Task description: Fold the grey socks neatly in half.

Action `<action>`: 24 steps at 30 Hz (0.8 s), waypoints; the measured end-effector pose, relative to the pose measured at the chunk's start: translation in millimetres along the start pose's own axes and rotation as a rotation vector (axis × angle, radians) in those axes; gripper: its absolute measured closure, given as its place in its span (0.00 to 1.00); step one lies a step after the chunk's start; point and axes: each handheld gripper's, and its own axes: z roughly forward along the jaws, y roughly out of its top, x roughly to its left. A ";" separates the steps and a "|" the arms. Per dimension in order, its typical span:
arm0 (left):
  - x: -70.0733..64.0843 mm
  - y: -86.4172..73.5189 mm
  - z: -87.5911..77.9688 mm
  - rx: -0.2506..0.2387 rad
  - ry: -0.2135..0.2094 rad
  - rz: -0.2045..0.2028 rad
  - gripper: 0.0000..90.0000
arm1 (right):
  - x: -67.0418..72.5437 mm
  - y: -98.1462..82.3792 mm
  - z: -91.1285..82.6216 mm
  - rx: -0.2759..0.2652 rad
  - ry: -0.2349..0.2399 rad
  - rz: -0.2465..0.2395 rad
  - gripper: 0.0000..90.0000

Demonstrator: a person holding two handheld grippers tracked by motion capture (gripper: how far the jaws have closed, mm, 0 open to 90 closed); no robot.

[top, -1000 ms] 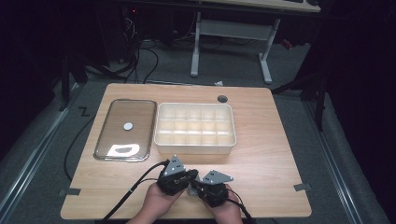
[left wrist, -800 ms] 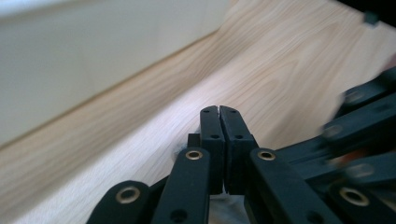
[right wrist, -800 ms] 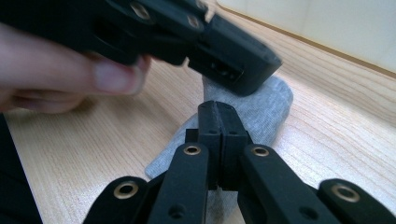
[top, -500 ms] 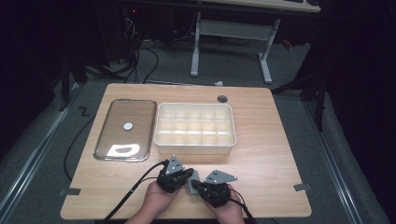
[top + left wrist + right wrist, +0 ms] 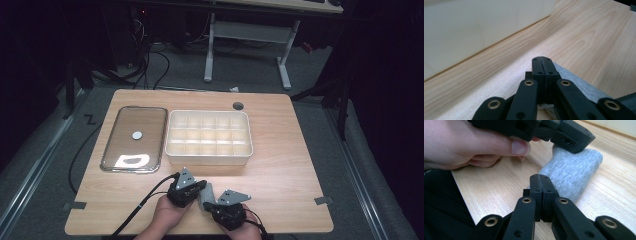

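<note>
Little had shifted across the last second: both hands and their claws kept to the near edge of the counter point(image 5: 280, 150), with at most a slight settling of the right hand toward the person.

Item: left claw point(image 5: 541, 60). Jaws pressed together at the tips, resting over the edge of a grey knitted cloth piece point(image 5: 571, 176); whether any fabric was pinched between them could not be told. Seen from above at the near middle of the counter point(image 5: 186, 187), held in the left hand point(image 5: 474, 147).

Item: right claw point(image 5: 540, 178). Jaws closed tip to tip, nose touching or just short of the cloth's near end; grip on it likewise could not be told.

Item: grey cloth, small, rounded, folded or rolled, lying flat on the wood between the two claws. Probably approached from both ends so that it could be lifted or spread.

Item: cream compartment tray point(image 5: 208, 157), with its divided cells seemingly bare, behind the hands at centre.

Item: clear lid point(image 5: 134, 137), laid flat to the left of the tray, likely taken off to leave the cells open.

Neither tray nor lid had moved.
</note>
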 end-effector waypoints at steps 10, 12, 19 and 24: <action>-2.8 0.6 2.9 0.027 0.053 0.007 1.00 | -2.3 -2.1 5.5 0.022 0.033 0.010 1.00; -3.5 1.0 3.7 0.036 0.064 0.015 1.00 | -3.0 -2.4 6.0 0.022 0.038 0.011 1.00; -2.6 0.4 1.8 0.028 0.057 0.011 1.00 | -2.8 -2.5 5.9 0.023 0.039 0.010 1.00; -0.6 -0.3 0.1 0.013 0.066 -0.019 0.94 | 1.2 1.4 3.0 0.024 0.031 0.009 0.96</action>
